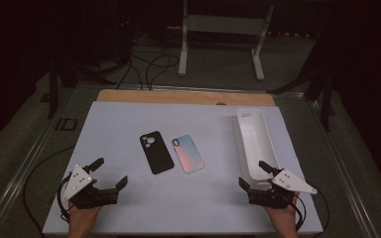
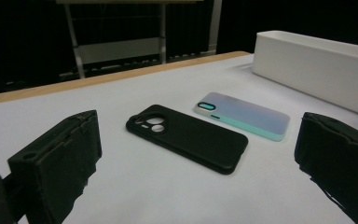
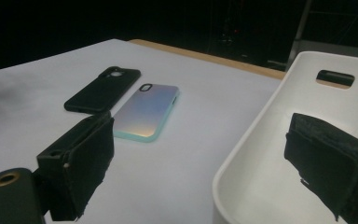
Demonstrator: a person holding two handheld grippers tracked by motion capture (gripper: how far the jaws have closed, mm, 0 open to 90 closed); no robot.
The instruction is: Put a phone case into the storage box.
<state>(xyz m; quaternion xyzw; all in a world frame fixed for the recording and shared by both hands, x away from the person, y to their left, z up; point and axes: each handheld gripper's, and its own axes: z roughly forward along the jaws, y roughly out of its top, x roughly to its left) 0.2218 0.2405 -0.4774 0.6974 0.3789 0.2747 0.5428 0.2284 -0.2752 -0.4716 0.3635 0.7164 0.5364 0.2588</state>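
- I am judging the two phone cases as the likely things to handle: the black phone case (image 1: 156,152) and the pastel phone case (image 1: 188,153) are lying flat, side by side, mid-bench, with the white bin (image 1: 256,142) at the right.
- I am holding the left tool (image 1: 112,172) and the right tool (image 1: 250,175) near the front edge, both gaping wide and empty.
- For a clean pick I am planning a low approach across a case's long edges.
- The right gripper view is showing the bin's handle slot (image 3: 335,77); the left gripper view is giving the black case's camera cutout (image 2: 150,124).
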